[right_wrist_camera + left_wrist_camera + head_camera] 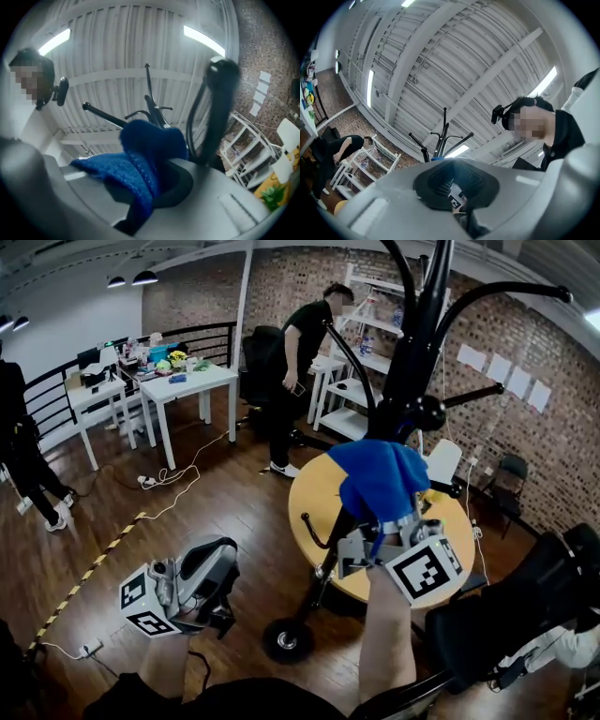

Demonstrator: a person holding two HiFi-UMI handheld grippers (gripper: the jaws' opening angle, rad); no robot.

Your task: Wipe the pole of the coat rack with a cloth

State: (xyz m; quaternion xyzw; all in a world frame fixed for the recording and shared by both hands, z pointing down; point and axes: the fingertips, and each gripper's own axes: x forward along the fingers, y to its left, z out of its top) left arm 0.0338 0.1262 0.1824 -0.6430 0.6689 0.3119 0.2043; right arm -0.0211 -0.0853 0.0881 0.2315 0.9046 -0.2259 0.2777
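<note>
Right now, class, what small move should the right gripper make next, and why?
Probably press the cloth against the pole and slide it upward. The right gripper is shut on the cloth, which sits low by the pole, with bare pole above.

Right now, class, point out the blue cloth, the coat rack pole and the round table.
blue cloth (pixel 380 479), head view, middle of its draped top.
coat rack pole (pixel 419 343), head view, upper shaft.
round table (pixel 314 493), head view, bare left edge.
</note>
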